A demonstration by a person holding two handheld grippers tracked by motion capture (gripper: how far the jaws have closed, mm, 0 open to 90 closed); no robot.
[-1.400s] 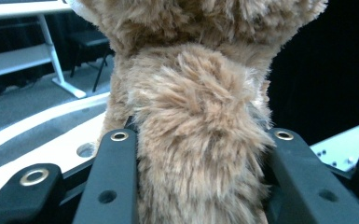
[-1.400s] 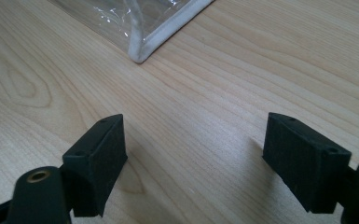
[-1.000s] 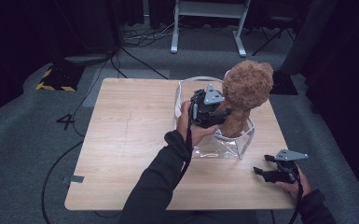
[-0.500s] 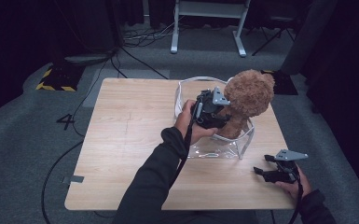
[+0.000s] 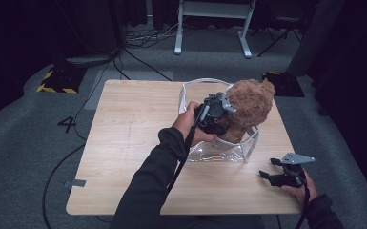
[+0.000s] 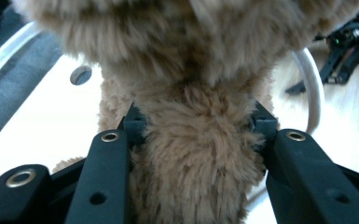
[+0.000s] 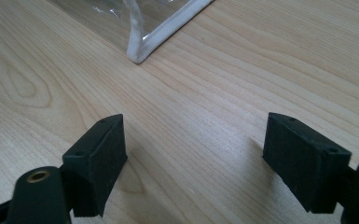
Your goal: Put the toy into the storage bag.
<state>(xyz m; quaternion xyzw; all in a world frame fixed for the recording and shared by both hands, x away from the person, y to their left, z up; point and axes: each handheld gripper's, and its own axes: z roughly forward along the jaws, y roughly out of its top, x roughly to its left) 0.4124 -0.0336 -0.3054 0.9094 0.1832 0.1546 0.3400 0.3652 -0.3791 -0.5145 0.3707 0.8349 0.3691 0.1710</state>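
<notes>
Teddy bear point(image 5: 248, 107) mostly down in clear bag point(image 5: 248, 148) on worktop point(image 5: 133, 124), left tool point(image 5: 218, 110) easing open but pads touching fur, right tool point(image 5: 279, 175) released, idle; letting go remains.

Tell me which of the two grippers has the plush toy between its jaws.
The left gripper, over the clear bag: its jaws flank the brown teddy bear, pads touching its fur, and have just been opening. The right gripper rests open over bare tabletop.
</notes>
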